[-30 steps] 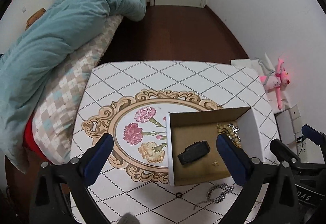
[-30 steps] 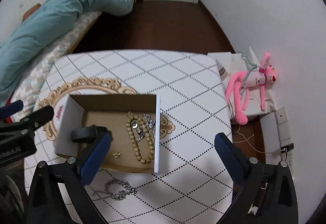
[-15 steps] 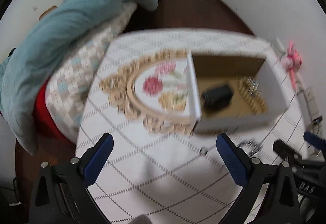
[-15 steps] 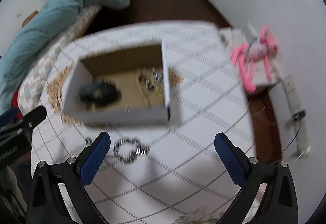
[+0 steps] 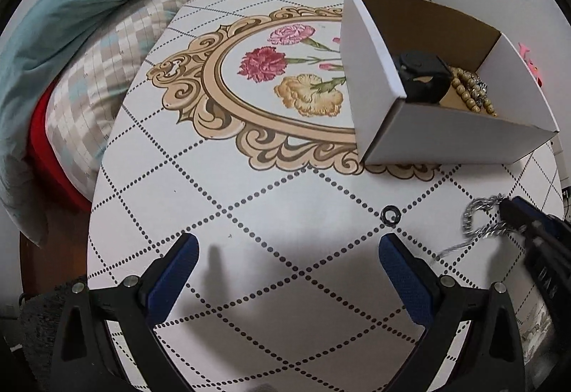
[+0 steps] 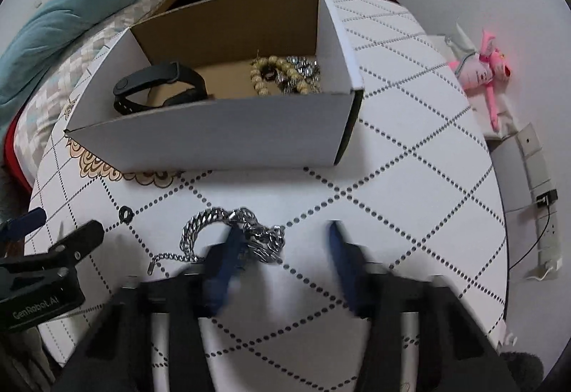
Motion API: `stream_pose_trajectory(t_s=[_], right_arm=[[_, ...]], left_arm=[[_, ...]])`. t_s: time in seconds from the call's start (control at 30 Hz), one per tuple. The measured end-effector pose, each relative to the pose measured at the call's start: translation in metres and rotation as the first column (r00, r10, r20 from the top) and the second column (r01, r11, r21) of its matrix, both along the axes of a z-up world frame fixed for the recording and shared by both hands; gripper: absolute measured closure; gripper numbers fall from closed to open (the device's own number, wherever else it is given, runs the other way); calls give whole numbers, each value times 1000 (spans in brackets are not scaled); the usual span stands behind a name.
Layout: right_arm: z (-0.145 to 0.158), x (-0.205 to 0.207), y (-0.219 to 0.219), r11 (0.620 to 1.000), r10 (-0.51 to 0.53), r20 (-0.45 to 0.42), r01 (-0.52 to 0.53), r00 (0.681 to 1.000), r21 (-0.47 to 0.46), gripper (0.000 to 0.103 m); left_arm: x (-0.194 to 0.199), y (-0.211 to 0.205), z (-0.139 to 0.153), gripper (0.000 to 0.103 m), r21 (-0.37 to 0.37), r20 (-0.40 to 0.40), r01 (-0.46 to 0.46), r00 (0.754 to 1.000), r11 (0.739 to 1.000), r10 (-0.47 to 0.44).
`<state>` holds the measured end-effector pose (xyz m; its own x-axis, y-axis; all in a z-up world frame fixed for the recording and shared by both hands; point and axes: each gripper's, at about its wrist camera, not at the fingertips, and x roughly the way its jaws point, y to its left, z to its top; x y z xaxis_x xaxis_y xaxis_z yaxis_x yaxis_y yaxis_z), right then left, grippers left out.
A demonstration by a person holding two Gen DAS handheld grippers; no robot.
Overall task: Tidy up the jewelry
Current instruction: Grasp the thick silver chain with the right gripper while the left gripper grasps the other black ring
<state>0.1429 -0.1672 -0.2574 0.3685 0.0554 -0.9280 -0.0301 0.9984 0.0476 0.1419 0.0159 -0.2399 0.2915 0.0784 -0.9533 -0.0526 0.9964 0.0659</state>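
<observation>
A white cardboard box (image 6: 221, 127) stands on the round table and holds a black wristband (image 6: 157, 85), a beaded bracelet (image 6: 267, 78) and silver jewelry (image 6: 303, 65). The box also shows in the left wrist view (image 5: 446, 138). A silver chain (image 6: 232, 231) lies on the table in front of the box; it shows in the left wrist view (image 5: 478, 224) too. A small black ring (image 5: 390, 214) lies nearby. My right gripper (image 6: 282, 249) is open, low over the table, its left finger touching the chain. My left gripper (image 5: 285, 270) is open and empty, just short of the ring.
The round table (image 5: 249, 195) has a dotted diamond pattern and a floral medallion (image 5: 285, 78). A bed with a teal duvet (image 5: 89, 10) lies to the left. A pink plush toy (image 6: 481, 70) sits on the floor to the right by the wall.
Both grippers have dropped toward the table and moved forward. The right gripper's fingers have narrowed and now stand around the silver chain. The left gripper stays wide open.
</observation>
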Motion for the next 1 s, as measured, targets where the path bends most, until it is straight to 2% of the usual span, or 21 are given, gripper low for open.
stream_pose_trajectory(t_s=[0.07, 0.33, 0.47, 0.53, 0.63, 0.7, 0.73, 0.77, 0.8, 0.87, 0.93, 1.0], right_arm=[[1, 1, -3, 1000, -5, -8, 5, 1000, 16, 99], [15, -14, -44, 994, -93, -1, 93, 996, 65, 99], [15, -20, -57, 988, -134, 6, 133, 991, 73, 99], [11, -22, -60, 987, -144, -6, 144, 990, 77, 99], [8, -21, -62, 987, -147, -10, 147, 989, 71, 99], [7, -21, -64, 987, -147, -11, 148, 989, 69, 99], [7, -21, -64, 986, -149, -13, 150, 989, 69, 99], [6, -20, -64, 986, -150, -13, 150, 989, 67, 99], [6, -19, -64, 987, -150, -13, 150, 989, 63, 99], [5, -18, -64, 987, -151, -17, 152, 988, 59, 99], [4, -18, -64, 987, -152, -18, 153, 988, 56, 99], [5, -18, -64, 987, -150, -17, 151, 988, 58, 99]], left_arm=[[-1, -2, 0, 0, -5, 7, 4, 1000, 1000, -4], [-1, -23, 3, 0, -28, 41, 63, 997, 998, -62], [-1, -38, 0, 1, -12, 49, 92, 995, 996, -91], [0, -45, -1, 5, 2, 55, 102, 993, 995, -102], [1, -50, -3, 15, 22, 56, 112, 992, 993, -113], [2, -52, -4, 32, 26, 54, 116, 992, 993, -117], [2, -53, -3, 37, 19, 59, 119, 991, 993, -120], [2, -53, -2, 49, 14, 65, 121, 991, 993, -121], [2, -54, -1, 68, 7, 69, 125, 990, 992, -125], [2, -56, 0, 85, -8, 70, 135, 988, 991, -134], [5, -57, -1, 93, -12, 69, 144, 987, 990, -142], [5, -58, -1, 93, -14, 69, 145, 987, 989, -144]])
